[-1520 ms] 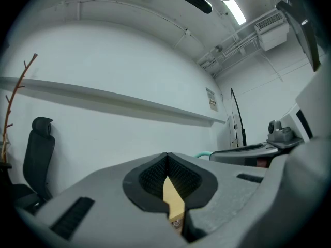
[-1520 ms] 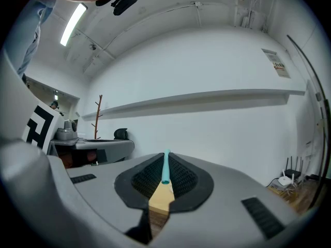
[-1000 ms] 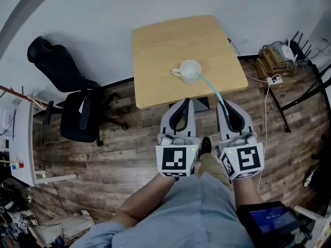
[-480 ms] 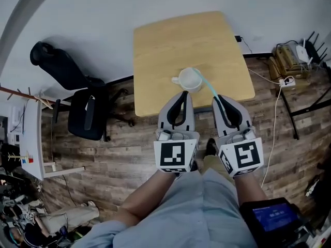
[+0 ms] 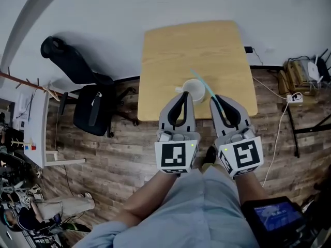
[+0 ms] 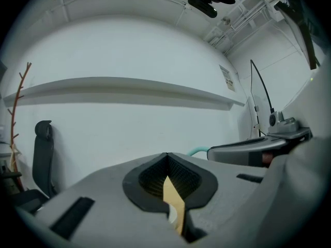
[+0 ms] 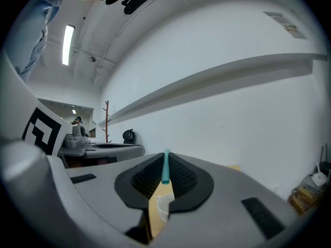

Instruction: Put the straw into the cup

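A white cup [image 5: 195, 90] stands near the front edge of the light wooden table [image 5: 181, 45]. My right gripper [image 5: 214, 99] is shut on a teal straw [image 5: 207, 88], which slants up and left across the cup's rim. In the right gripper view the straw [image 7: 165, 168] stands pinched between the jaws, with the cup [image 7: 162, 208] showing low in the gap below it. My left gripper [image 5: 184, 94] is shut with nothing in it, just left of the cup and level with the right one. In the left gripper view the straw's end [image 6: 198, 151] curves out beside the right gripper's body.
A black office chair [image 5: 85, 94] stands left of the table on the wood floor. Cables, a power strip and small devices [image 5: 302, 79] lie on the floor at the right. A white shelf unit [image 5: 33, 133] is at the far left. A white wall runs behind the table.
Both grippers have closed in on the table's front edge. The straw's far end, which sat right of the cup, now crosses over the cup's rim.
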The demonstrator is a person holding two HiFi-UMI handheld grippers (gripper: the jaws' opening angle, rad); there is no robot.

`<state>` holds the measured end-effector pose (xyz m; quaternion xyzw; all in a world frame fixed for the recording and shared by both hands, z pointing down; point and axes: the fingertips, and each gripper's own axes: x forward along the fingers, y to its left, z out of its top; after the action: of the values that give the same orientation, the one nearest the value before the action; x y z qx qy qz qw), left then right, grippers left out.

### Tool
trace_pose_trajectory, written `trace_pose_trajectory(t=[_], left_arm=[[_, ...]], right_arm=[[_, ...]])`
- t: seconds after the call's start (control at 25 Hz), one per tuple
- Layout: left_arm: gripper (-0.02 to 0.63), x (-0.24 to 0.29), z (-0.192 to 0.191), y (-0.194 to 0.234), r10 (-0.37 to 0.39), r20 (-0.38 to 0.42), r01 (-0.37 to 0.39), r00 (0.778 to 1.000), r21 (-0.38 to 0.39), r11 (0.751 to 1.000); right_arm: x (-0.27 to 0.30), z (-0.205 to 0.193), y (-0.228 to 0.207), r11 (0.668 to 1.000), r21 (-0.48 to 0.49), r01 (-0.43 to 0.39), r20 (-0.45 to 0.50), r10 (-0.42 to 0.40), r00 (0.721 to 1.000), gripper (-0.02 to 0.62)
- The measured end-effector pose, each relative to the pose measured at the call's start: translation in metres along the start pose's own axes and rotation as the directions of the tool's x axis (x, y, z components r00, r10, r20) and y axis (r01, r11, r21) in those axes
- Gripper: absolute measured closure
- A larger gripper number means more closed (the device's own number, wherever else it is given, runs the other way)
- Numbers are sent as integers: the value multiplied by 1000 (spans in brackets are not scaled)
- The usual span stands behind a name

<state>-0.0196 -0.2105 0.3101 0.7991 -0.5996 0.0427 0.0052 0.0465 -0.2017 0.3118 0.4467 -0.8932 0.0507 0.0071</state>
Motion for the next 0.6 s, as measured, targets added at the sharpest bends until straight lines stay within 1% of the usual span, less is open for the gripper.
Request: trace_pose_trajectory(t=[0.2,0.36,0.6], left_arm=[[614,5,1,11,34,3,-34,999,-6,999],[614,10,4,16,37,20,-37,999,-19,999],[614,16,-11,28,33,-9,-33,999,-46,998]], right_arm=[[10,6,-1,1000,-8,-28,5,28,1000,574],[18,1,-1,999,-12,-31,-10,31,999,572],[27,-12,1,1000,-10,-22,-57,21,998,573]])
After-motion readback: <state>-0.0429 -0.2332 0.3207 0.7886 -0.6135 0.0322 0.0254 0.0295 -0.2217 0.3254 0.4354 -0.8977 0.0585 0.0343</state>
